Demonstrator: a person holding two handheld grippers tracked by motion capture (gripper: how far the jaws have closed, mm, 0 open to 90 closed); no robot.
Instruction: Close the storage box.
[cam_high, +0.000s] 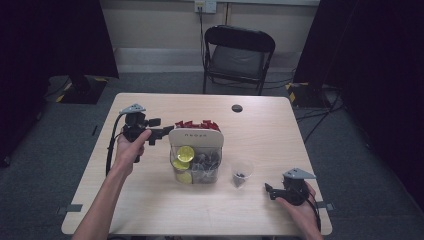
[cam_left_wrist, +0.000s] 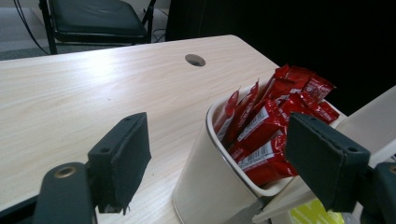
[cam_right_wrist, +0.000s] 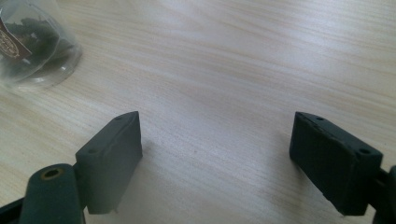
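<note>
Straddling the rim of the white bin (cam_left_wrist: 205, 186) with jaws spread, left gripper (cam_left_wrist: 219, 140) pinching nothing: one pad outside the wall with a gap, the other over the red sachets (cam_left_wrist: 275, 116) standing packed inside. Judged light, crinkly and slippery, soft enough to buckle; best taken by a top edge poking above the rim, singly, since tight neighbours may drag along. Bin probably light too, apt to slide or tip if nudged. Right of the bin, near it, a clear cup (cam_high: 242, 173) with something dark inside, easily knocked. Farther right of the bin, right gripper (cam_right_wrist: 219, 140) spread wide over bare table (cam_high: 270, 125). Open tabletop behind and left of the bin.
</note>
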